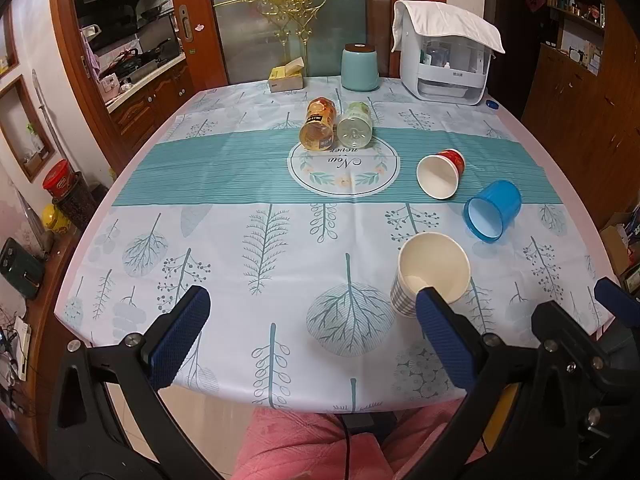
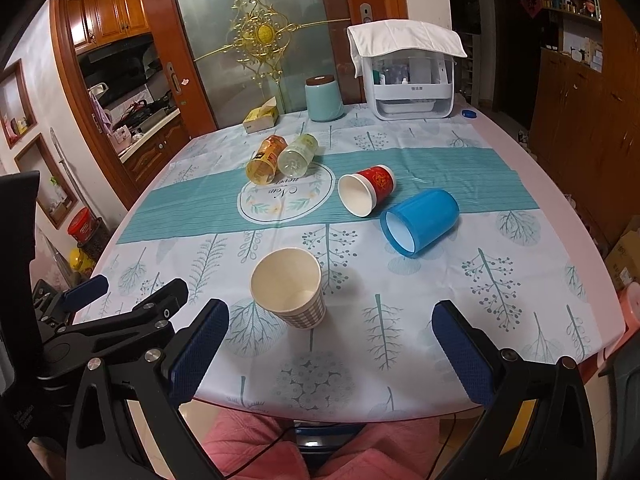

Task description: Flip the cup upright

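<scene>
Cups are my worry: the checked paper cup [image 2: 289, 288] stands upright near the worktop's near edge, while the red paper cup [image 2: 366, 194] and blue plastic cup [image 2: 418, 226] lie tipped toward the right edge. My left gripper [image 1: 312, 336] and right gripper [image 2: 330, 344] hang released, fingers spread. Reaching past, I could topple the checked cup, or send the blue cup rolling.

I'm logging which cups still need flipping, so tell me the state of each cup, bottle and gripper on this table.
checked paper cup: upright, empty
red paper cup: on its side
blue plastic cup: on its side
amber bottle: lying down
clear bottle: lying down
left gripper: jaws open
right gripper: jaws open
</scene>
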